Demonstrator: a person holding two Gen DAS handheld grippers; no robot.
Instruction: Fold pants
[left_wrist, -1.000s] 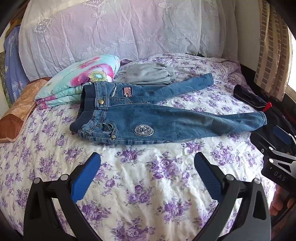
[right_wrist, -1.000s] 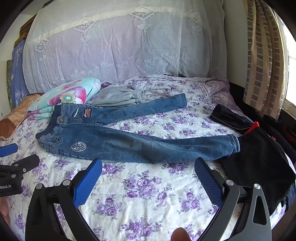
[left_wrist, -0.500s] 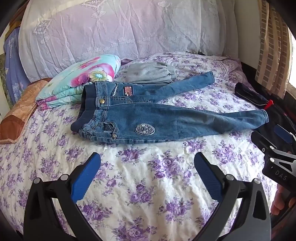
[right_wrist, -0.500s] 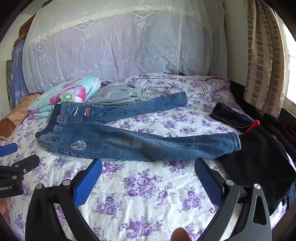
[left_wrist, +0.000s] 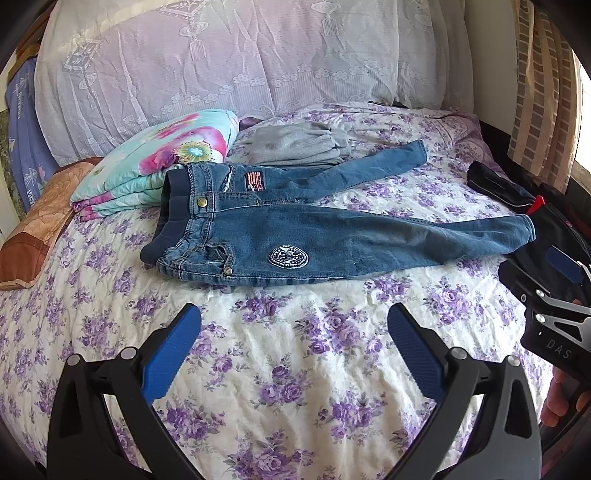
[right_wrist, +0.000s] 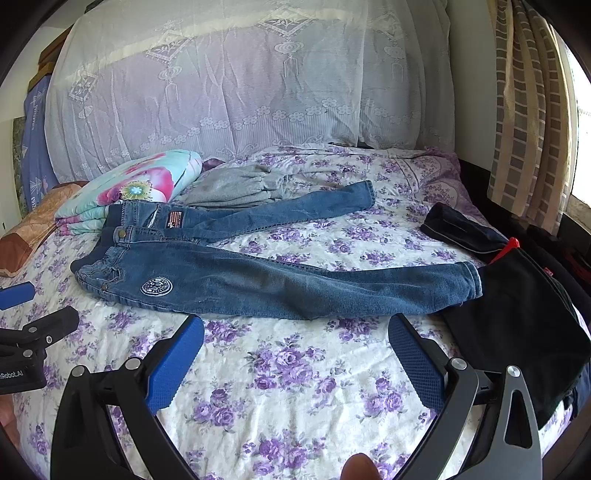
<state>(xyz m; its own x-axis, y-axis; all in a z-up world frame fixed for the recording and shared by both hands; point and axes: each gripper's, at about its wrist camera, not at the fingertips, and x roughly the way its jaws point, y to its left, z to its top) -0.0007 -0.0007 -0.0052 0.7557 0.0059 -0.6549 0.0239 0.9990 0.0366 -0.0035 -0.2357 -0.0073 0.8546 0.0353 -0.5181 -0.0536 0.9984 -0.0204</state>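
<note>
CHANGE: drawn slightly nearer over the last second, no contact | blue denim pants (left_wrist: 332, 236) flat on floral purple bedsheet (left_wrist: 295, 369), 12 o'clock, unfolded | left gripper (left_wrist: 293, 325), right gripper (right_wrist: 295, 332) both spread, empty | folding not begun

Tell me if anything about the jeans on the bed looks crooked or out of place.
The jeans lie flat on the floral bedspread, but their legs splay apart in a V, and the near cuff rests against a black garment. No damage is visible.
</note>
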